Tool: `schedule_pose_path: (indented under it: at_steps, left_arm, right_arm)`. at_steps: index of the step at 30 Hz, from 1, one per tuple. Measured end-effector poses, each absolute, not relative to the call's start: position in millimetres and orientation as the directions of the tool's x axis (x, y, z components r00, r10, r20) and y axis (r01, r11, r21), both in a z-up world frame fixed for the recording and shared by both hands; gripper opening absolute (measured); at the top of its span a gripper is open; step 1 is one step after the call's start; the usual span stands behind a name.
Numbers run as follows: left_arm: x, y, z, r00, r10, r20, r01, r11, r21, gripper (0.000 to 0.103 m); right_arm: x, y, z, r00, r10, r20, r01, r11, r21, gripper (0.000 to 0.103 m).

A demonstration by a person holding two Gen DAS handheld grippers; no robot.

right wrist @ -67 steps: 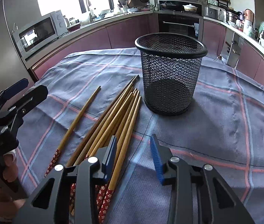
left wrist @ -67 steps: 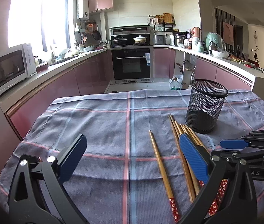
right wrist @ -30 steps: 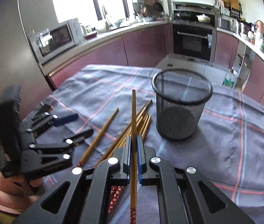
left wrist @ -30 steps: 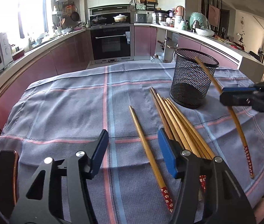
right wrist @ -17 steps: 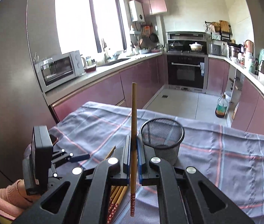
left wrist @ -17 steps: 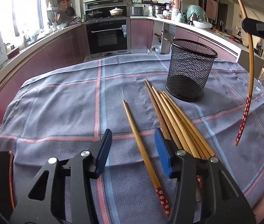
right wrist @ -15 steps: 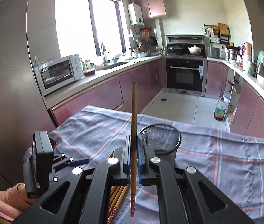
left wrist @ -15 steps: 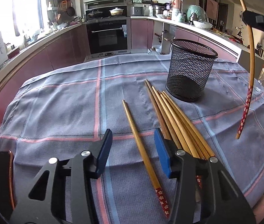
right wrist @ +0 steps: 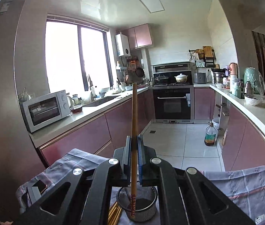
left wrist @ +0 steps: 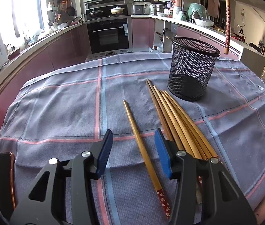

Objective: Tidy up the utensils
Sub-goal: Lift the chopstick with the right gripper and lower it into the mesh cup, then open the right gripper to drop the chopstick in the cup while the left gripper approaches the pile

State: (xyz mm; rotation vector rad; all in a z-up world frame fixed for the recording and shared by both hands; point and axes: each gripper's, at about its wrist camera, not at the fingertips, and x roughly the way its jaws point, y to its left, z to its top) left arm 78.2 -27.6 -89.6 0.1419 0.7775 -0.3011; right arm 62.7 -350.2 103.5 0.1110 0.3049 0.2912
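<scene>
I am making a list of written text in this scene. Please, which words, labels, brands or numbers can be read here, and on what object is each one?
No text can be read in either view.
White tag on the tablecloth: marks too small to read.
Label on the floor bottle: too blurred.
Sticker on the oven door: too small.
Red ends of the chopsticks: only a flower pattern, no letters.
</scene>
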Motion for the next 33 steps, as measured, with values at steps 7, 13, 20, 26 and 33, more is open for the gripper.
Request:
schedule_pose_path:
  at_steps: [7, 13, 20, 26, 33]
  left_arm:
    - [79, -26, -91, 0.666, -0.206, -0.717, 0.318, 0.948, 0.023, 0.044]
    - [82, -27, -95, 0.654, -0.204, -0.728, 0.324, 0.946, 0.026, 0.041]
    - [86, -31, -100, 0.636, -0.196, -0.747, 0.324, 0.946, 0.029, 0.039]
    - [91, -28, -106, 0.609, -0.203, -0.766, 0.323, 0.946, 0.006, 0.036]
    - [97, -30, -108, 0.600, -0.203, -0.774, 0.331, 0.943, 0.010, 0.036]
  right_arm:
    - [95, -343, 84, 0.911, 0.264, -0.316, -0.229, 0.963, 0.145, 0.005]
    - [117, -340, 54, 0.873, 0.259, -0.414, -0.216, 0.965, 0.149, 0.005]
    - [135, -326, 22, 0.814, 0.264, -0.517, -0.212, 0.964, 0.159, 0.005]
    - [145, -323, 13, 0.781, 0.268, -0.565, -0.205, 0.963, 0.173, 0.009]
    - [142, -325, 7, 0.774, 0.264, -0.576, -0.197, 0.964, 0.177, 0.024]
